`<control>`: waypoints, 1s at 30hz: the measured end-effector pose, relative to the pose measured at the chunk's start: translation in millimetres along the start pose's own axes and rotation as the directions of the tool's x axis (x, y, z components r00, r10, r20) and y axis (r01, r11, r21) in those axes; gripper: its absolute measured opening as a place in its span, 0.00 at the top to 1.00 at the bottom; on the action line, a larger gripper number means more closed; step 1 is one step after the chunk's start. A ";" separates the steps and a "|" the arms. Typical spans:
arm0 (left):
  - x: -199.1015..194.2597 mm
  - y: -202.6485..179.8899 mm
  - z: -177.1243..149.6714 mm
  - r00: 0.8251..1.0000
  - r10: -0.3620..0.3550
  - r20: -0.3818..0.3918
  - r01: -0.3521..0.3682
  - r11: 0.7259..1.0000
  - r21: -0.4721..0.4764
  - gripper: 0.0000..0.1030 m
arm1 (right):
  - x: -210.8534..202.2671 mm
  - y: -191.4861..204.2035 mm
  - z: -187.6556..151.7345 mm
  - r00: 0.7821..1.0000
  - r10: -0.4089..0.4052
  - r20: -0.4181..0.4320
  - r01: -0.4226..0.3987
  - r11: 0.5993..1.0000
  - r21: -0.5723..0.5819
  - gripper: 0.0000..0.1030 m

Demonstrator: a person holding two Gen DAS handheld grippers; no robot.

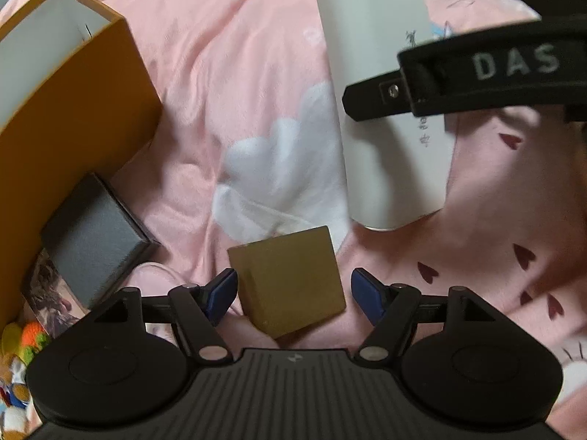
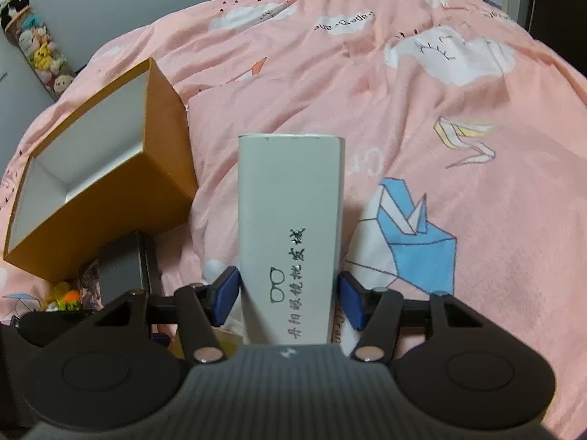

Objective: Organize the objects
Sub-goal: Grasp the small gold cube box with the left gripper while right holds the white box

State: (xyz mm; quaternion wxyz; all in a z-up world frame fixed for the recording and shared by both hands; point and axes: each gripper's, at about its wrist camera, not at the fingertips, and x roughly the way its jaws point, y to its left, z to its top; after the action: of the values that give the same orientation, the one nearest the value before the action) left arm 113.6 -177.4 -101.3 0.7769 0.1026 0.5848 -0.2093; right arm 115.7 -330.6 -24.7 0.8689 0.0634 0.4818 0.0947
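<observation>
A small gold cube box (image 1: 290, 275) lies tilted on the pink bedcover, between the blue pads of my left gripper (image 1: 293, 297). The jaws stand wide, and a gap shows at the right pad. My right gripper (image 2: 288, 297) is shut on a long white box (image 2: 290, 220) printed with a glasses drawing and black characters. The box points away from the camera. In the left wrist view this white box (image 1: 385, 146) hangs to the upper right, with one of the right gripper's black fingers (image 1: 370, 97) across it.
An open orange box (image 2: 110, 190) with a white inside stands at the left, also seen as the orange box (image 1: 73, 110). A dark grey box (image 1: 95, 234) leans against it over a picture card (image 1: 47, 289). Small plush toys (image 1: 22, 344) lie beside. Pink bedcover (image 2: 440, 128) spreads right.
</observation>
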 end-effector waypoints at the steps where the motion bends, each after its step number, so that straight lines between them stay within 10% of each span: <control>1: 3.2 -2.5 1.0 1.000 0.016 -0.006 -0.016 1.000 -0.002 0.17 | 1.0 -1.4 -0.6 1.000 0.007 0.000 -0.007 1.000 0.001 0.42; 9: 26.7 -5.4 3.2 0.993 0.110 -0.047 -0.111 0.993 -0.031 0.19 | 12.8 -12.6 -2.1 0.999 0.051 -0.004 -0.051 0.999 0.015 0.41; 20: -12.7 23.6 -11.2 0.995 0.026 0.095 -0.013 0.992 -0.127 0.25 | 8.8 -5.9 -1.8 0.998 0.063 0.013 -0.063 0.998 -0.017 0.41; 30: -110.2 72.6 -21.3 0.911 0.099 0.399 0.001 0.970 -0.241 0.25 | -15.5 39.0 28.7 0.991 0.094 0.091 -0.081 0.987 -0.138 0.41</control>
State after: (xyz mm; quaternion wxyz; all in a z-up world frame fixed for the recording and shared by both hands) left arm 102.3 -81.5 -8.9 0.8935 -0.0219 0.4276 -0.1354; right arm 128.0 -296.6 11.1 0.8886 0.0307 0.4282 0.1617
